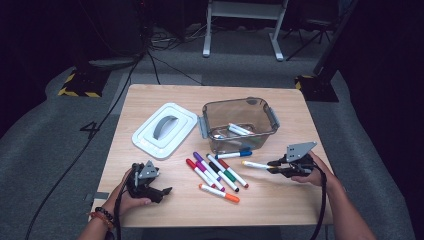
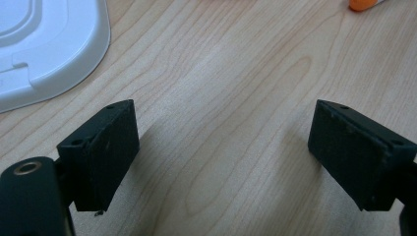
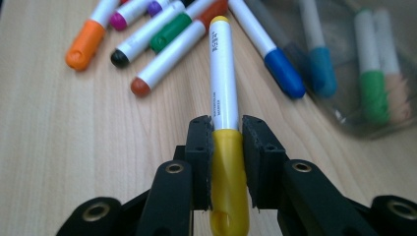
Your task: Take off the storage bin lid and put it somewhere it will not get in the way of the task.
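So the yellow marker (image 3: 223, 98) is clamped in the right gripper (image 3: 227, 142), with the jaws pressed on its yellow cap and the white barrel sticking out ahead of them. In the high view that marker (image 1: 256, 164) is seen at the right of the table (image 1: 280, 200), just near of the clear bin (image 1: 240, 122), held at the tip of the right gripper (image 1: 272, 166) with its far end pointed left toward the loose markers. A blue marker (image 1: 235, 154) is lying right against the bin's near wall. The rest of the markers (image 1: 215, 175) are spread out mid-table, the orange one (image 1: 220, 193) nearest. A few more markers can be made out inside the bin.

The left gripper (image 1: 162, 191) is parked at the near left, jaws held wide apart with nothing but bare wood between them. The white lid (image 1: 165, 130) is lying flat, left of the bin.
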`<state>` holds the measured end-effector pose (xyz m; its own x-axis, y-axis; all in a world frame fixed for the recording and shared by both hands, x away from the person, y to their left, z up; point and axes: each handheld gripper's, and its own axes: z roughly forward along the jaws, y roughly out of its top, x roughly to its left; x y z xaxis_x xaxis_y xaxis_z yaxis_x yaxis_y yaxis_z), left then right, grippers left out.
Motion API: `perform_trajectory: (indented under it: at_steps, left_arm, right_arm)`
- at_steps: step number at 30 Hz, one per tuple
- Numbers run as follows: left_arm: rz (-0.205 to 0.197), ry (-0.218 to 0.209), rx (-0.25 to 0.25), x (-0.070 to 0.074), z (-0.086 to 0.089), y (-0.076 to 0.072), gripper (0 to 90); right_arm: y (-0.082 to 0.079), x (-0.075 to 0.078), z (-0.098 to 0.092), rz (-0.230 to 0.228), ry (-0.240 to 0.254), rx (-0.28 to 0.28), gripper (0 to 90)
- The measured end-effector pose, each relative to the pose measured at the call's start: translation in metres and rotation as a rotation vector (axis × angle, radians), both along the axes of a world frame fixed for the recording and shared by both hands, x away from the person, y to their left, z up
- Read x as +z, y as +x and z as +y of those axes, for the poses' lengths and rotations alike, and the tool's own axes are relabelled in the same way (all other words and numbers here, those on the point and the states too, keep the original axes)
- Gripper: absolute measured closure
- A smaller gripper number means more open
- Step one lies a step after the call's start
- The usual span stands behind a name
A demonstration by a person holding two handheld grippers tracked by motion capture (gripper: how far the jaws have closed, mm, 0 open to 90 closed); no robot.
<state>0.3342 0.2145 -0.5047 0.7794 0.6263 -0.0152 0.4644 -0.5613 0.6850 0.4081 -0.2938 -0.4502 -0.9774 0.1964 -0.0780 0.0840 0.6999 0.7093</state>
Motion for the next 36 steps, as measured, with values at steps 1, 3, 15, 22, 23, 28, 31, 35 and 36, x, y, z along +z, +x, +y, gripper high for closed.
perform_trajectory:
  at_steps: [1, 3, 15, 22, 23, 28, 31, 35, 36]
  left_arm:
    - [0.000, 0.000, 0.000, 0.000, 0.000, 0.000, 12.4]
    - [0.000, 0.000, 0.000, 0.000, 0.000, 0.000, 12.4]
    - [0.000, 0.000, 0.000, 0.000, 0.000, 0.000, 12.4]
    - [0.000, 0.000, 0.000, 0.000, 0.000, 0.000, 12.4]
    - [0.000, 0.000, 0.000, 0.000, 0.000, 0.000, 12.3]
    - [0.000, 0.000, 0.000, 0.000, 0.000, 0.000, 12.4]
    - [0.000, 0.000, 0.000, 0.000, 0.000, 0.000, 12.4]
    - [0.000, 0.000, 0.000, 0.000, 0.000, 0.000, 12.3]
    - [0.000, 0.000, 0.000, 0.000, 0.000, 0.000, 12.4]
  right_arm:
    - [-0.002, 0.004, 0.001, -0.011, 0.009, 0.002, 74.3]
    - [-0.005, 0.011, 0.002, -0.031, 0.028, 0.017, 74.3]
    - [-0.015, 0.057, 0.000, -0.138, 0.106, 0.031, 74.3]
    - [-0.006, 0.096, 0.003, -0.206, 0.104, 0.024, 74.3]
    - [-0.003, 0.101, 0.004, -0.213, 0.104, 0.019, 74.3]
    - [0.020, 0.118, 0.015, -0.228, 0.090, -0.013, 74.3]
    - [0.034, 0.121, 0.023, -0.219, 0.077, -0.029, 74.3]
    - [0.053, 0.122, 0.037, -0.201, 0.049, -0.041, 74.3]
    - [0.057, 0.121, 0.040, -0.197, 0.044, -0.045, 74.3]
